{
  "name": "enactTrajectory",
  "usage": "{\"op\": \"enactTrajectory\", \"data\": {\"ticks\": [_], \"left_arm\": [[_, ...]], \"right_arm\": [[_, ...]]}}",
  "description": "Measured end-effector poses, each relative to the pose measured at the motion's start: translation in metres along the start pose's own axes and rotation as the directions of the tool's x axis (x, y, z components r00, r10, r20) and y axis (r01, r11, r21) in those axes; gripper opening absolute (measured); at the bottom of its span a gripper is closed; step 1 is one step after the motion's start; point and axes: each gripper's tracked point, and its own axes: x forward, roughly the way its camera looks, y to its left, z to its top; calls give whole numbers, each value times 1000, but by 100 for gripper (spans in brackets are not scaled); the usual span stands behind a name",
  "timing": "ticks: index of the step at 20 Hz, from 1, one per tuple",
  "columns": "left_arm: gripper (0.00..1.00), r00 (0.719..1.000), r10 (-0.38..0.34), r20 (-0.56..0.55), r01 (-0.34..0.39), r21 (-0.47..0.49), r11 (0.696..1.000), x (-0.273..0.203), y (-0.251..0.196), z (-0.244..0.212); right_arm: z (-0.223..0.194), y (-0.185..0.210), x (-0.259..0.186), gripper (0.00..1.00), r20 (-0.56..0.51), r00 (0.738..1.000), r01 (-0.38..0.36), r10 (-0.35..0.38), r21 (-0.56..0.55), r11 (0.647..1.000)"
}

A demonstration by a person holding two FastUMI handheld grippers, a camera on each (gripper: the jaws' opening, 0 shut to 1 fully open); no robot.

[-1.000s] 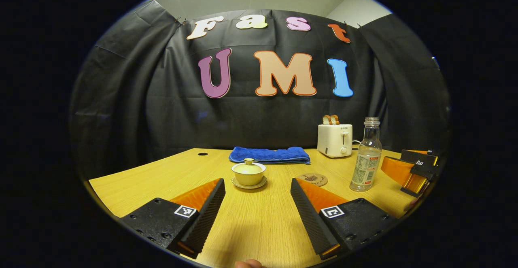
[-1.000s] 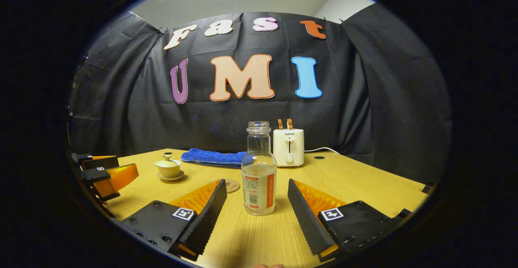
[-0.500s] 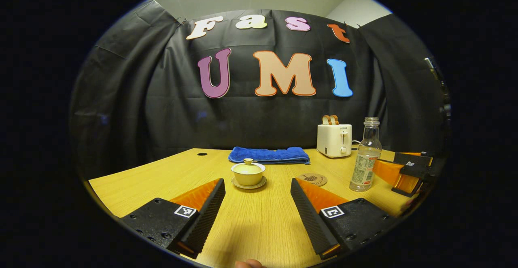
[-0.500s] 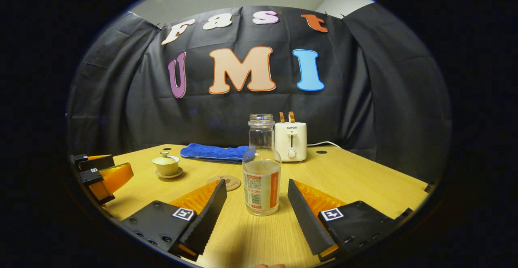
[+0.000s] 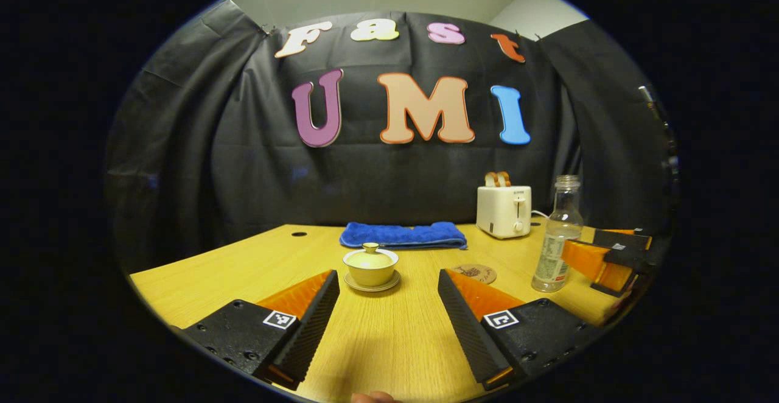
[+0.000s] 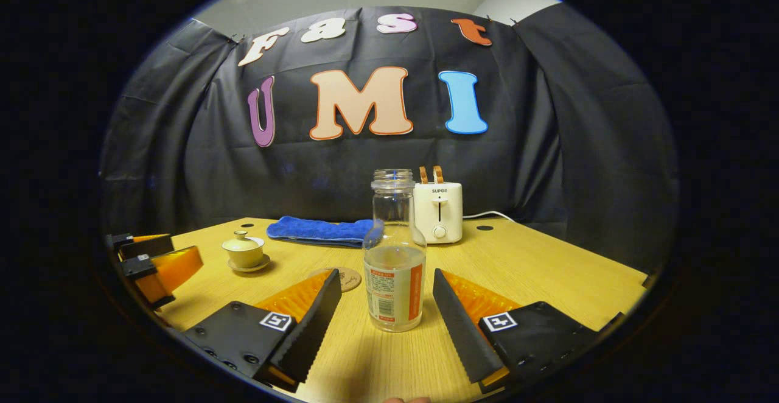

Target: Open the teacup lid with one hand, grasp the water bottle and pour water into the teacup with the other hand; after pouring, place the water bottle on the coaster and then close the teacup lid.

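A pale yellow lidded teacup (image 5: 370, 266) stands on its saucer on the wooden table, just ahead of my left gripper (image 5: 388, 302), whose fingers are open and apart from it. The clear water bottle (image 6: 394, 263), uncapped and part full, stands upright between the spread fingers of my right gripper (image 6: 386, 301), which is open and not touching it. A round brown coaster (image 5: 475, 273) lies between cup and bottle. The right gripper view has the teacup (image 6: 244, 253) at left, the coaster (image 6: 347, 278) by the bottle, and the left gripper (image 6: 155, 266) at the left edge.
A folded blue towel (image 5: 403, 234) lies behind the teacup. A white toaster (image 5: 503, 210) with toast stands at the back, its cord running right. The table (image 6: 548, 269) has cable holes near the back edge. The black cloth wall closes the far side.
My right gripper has moved forward, so the bottle now sits deeper between its fingers. My left gripper has edged slightly toward the teacup. Both stay open.
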Motion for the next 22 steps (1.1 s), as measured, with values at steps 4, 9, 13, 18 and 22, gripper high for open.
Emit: {"op": "enactTrajectory", "data": {"ticks": [4,9,13,18,22], "left_arm": [[95,1000,17,7,-16,-18,1000,52,19,22],[95,997,52,-52,-51,20,998,102,38,20],[95,992,29,-119,-24,47,999,126,32,8],[93,986,25,-165,-12,80,997,141,27,-3],[88,978,24,-206,-6,87,996,145,27,-13]], "right_arm": [[3,-4,-5,95,14,1000,10,-10,17,1000],[3,-5,-7,95,21,1000,7,-7,13,1000],[2,-4,-7,96,19,1000,0,0,14,1000],[2,-4,-7,98,14,1000,-6,6,17,1000],[3,-5,-8,96,14,1000,-4,4,15,1000]]}}
